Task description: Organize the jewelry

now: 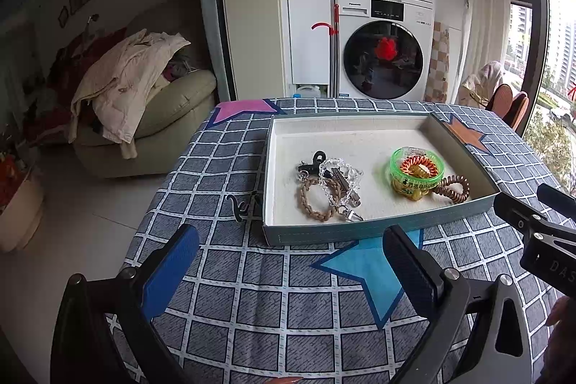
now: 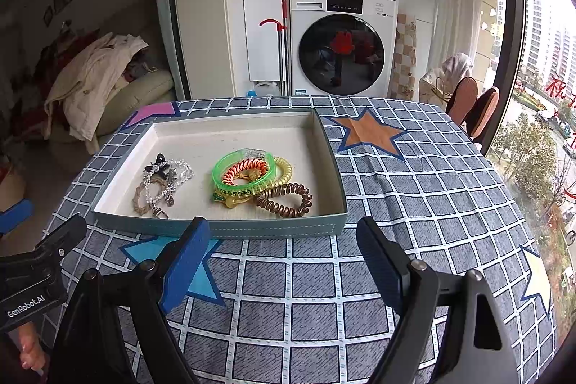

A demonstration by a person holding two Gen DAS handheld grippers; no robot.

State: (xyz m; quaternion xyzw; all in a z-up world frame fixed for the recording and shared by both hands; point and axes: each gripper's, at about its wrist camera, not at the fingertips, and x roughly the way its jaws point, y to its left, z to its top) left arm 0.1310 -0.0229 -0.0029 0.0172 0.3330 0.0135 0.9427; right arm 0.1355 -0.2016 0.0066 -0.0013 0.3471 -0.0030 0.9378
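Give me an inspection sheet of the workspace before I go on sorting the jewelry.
Surface: table under a grey-blue checked cloth with coloured stars, flat.
Job's things: shallow grey-green tray with white lining holds two heaps. Left: clear bead bracelet, beige braided cord, black claw clip. Right: translucent green bangle around an orange coil tie, yellow coil tie, brown coil tie.
Clutter: small black item on the cloth beside the tray's left wall.
Grippers: left gripper and right gripper open, empty, short of the tray.
Cables: nothing seen.
Surroundings: stacked white washer and dryer, cream sofa with clothes, window on the right.
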